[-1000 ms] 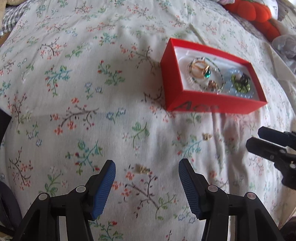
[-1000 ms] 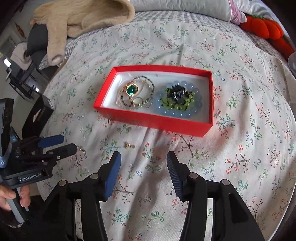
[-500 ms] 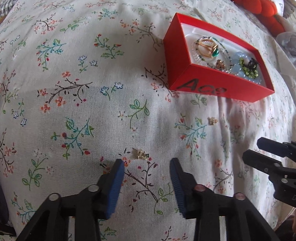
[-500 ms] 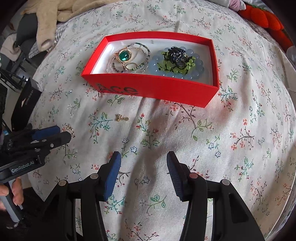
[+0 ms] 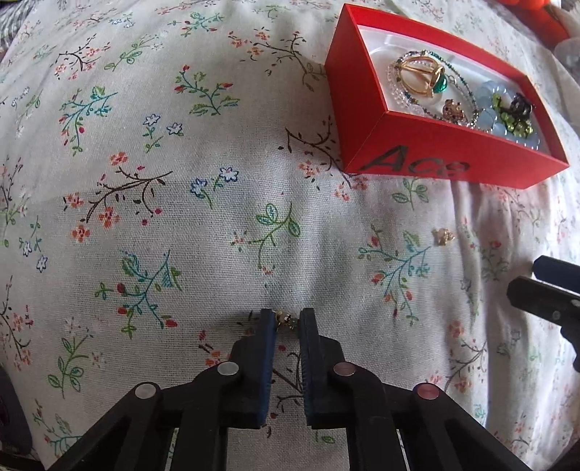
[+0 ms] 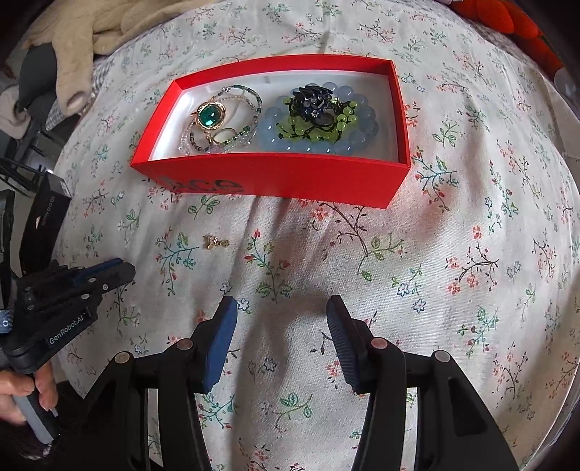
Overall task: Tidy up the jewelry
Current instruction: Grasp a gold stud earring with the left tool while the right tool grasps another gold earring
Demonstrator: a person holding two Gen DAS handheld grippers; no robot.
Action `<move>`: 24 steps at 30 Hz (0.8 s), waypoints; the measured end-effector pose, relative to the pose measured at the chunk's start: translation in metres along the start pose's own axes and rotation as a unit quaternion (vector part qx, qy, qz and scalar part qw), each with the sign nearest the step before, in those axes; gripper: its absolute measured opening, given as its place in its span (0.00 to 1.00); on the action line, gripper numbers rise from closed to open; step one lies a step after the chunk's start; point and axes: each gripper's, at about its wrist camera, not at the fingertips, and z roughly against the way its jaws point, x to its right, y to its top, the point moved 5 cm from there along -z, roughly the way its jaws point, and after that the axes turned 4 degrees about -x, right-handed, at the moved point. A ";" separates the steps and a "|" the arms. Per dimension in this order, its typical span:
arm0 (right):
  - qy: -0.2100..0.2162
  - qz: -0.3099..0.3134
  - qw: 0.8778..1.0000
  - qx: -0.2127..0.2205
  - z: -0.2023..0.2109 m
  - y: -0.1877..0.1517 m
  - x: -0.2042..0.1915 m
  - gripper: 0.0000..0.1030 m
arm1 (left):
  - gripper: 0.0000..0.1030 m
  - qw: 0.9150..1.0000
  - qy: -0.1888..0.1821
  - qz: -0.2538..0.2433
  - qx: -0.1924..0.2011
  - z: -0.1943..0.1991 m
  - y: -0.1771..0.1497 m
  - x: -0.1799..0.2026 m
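Observation:
A red box lies on the floral bedsheet and holds bracelets, a green-stone pendant, blue beads and a black clip. My left gripper has closed down on a small gold earring lying on the sheet; its fingertips pinch it. A second small gold earring lies loose on the sheet in front of the box. My right gripper is open and empty, low over the sheet, short of the box. The left gripper also shows in the right wrist view.
A beige garment lies at the far left of the bed. An orange plush toy sits at the far right. A black box stands off the bed's left edge. The right gripper's fingers show at the left view's right edge.
My left gripper has moved down to the sheet and closed its jaws around the near gold earring. My right gripper has dropped lower and nearer the box, still open.

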 end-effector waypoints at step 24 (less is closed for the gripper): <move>0.068 -0.070 0.995 -0.006 -0.033 0.040 -0.033 0.30 | 0.01 0.999 -0.027 0.004 0.017 0.023 -0.005 -0.002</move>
